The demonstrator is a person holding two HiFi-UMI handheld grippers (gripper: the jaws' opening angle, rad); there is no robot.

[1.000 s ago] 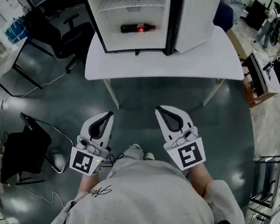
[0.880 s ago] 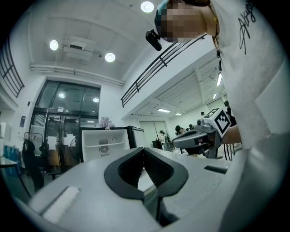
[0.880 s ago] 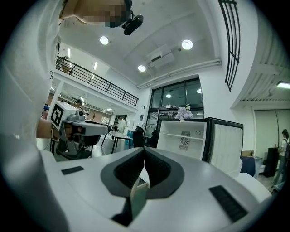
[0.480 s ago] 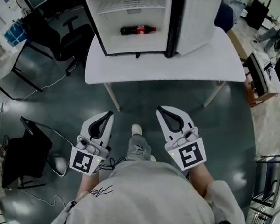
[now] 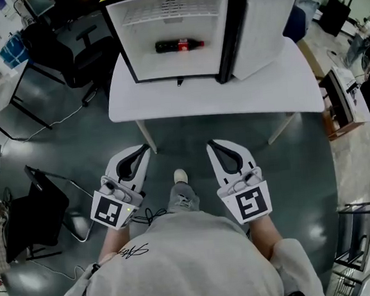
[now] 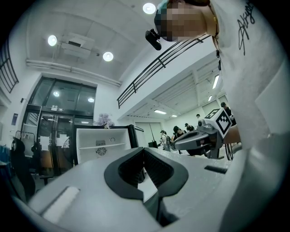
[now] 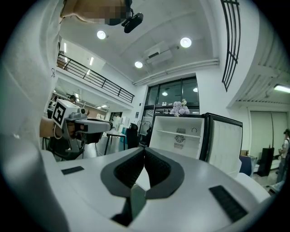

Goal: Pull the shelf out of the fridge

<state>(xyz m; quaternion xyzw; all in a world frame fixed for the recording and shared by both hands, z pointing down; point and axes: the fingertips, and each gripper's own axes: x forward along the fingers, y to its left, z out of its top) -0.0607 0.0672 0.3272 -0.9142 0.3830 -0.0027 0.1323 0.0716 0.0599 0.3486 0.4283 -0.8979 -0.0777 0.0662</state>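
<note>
Open floor (image 5: 187, 137) before table (image 5: 263, 86) under fridge (image 5: 184, 63)

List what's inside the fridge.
A dark, red-labelled bottle lies on its side in the fridge, below a white gridded shelf. In the head view, the shelf covers the space under its rear.

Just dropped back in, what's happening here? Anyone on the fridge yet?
Not yet. A person stands back from the white table, holding the left tool and the right tool out in front, both shut and empty. On the table sits a small fridge with its door swung open to the right, and a bottle lies inside. The shelf sits in place, untouched, and neither tool is near it.
</note>
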